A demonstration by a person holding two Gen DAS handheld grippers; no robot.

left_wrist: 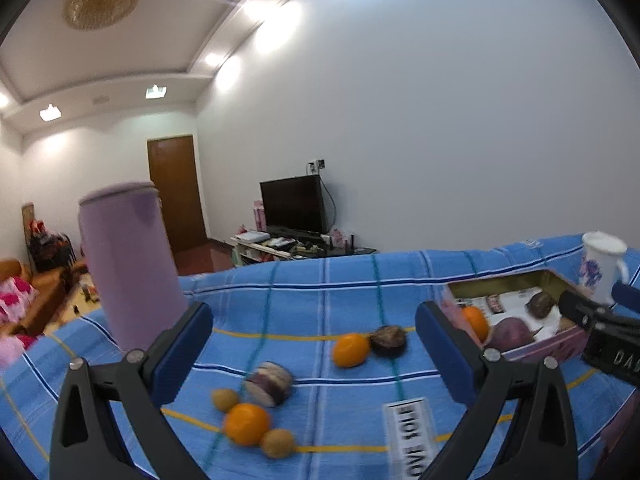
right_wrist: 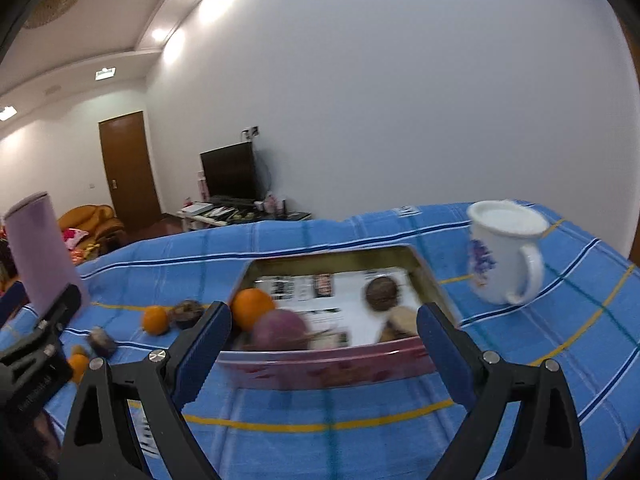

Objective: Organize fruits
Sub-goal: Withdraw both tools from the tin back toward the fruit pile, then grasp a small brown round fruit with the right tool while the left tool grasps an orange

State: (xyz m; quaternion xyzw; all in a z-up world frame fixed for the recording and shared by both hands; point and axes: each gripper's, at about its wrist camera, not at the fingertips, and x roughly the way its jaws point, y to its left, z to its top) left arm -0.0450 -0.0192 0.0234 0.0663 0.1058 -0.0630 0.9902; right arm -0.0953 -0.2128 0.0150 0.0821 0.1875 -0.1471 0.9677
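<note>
While both grippers hang spread and empty, the left gripper (left_wrist: 314, 346) is nearer the loose fruit. An orange (left_wrist: 351, 350) lies just beyond its fingers, left of the tin (left_wrist: 560, 340); the right gripper (right_wrist: 324, 340) faces the tin.

My fingers (left_wrist: 182, 354) wear dark blue pads on black frames. Beneath them the cloth (left_wrist: 320, 304) is sky blue, checked with white, navy and yellow lines. Oranges (left_wrist: 246, 424) glow bright orange, the tin (right_wrist: 332, 368) pink, the tumbler (left_wrist: 128, 264) lilac.
</note>
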